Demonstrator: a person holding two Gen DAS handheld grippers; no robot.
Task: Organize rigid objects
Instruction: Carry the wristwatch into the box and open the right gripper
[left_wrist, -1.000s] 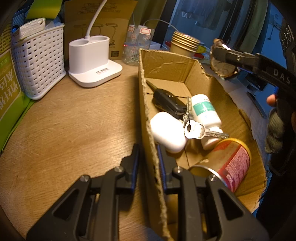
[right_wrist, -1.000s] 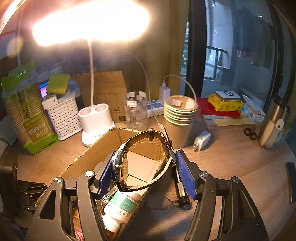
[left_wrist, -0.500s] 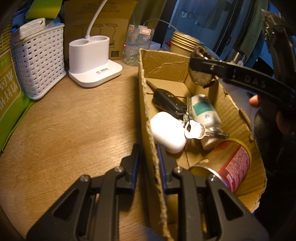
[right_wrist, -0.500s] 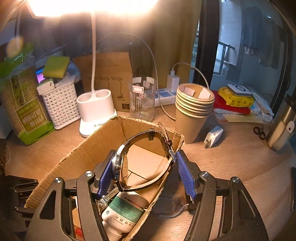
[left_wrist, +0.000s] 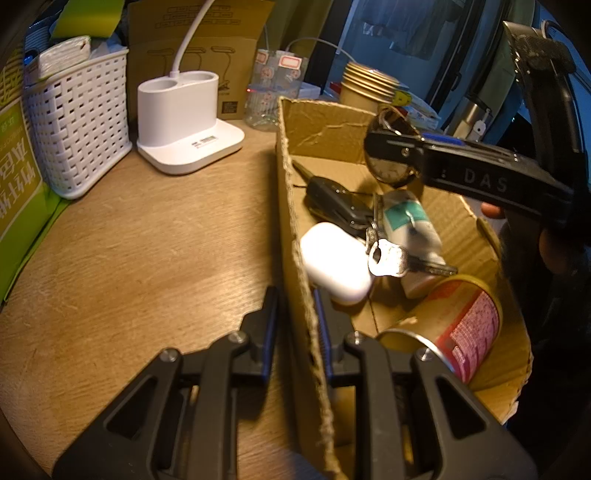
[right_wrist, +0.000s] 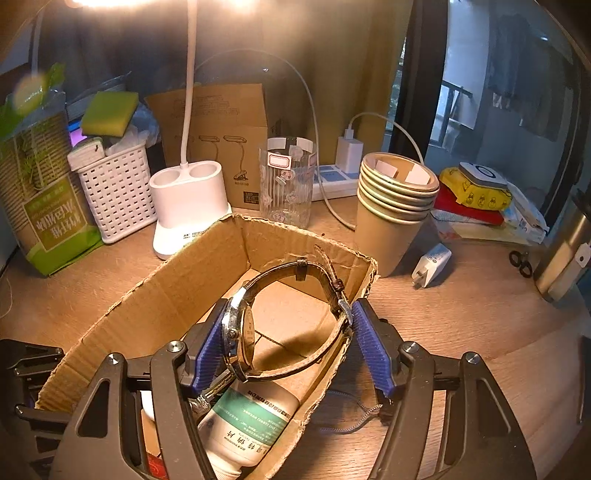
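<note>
Only rightward: wristwatch (right_wrist: 291, 317) strap, charger (right_wrist: 432, 264); leftward, keys (left_wrist: 388, 254).

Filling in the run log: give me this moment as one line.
left gripper: shut on cardboard box wall | right gripper: holds wristwatch over box | watch not released

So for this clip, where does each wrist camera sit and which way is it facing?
Left wrist: on the left gripper, which clamps the near wall of the cardboard box, looking along the desk into the box; a fingertip shows behind the right gripper.
Right wrist: on the right gripper, above the box's other side, facing the lamp base and paper cups; it holds the watch.
Shared: box, watch, white bottle, lamp base, cups.
</note>
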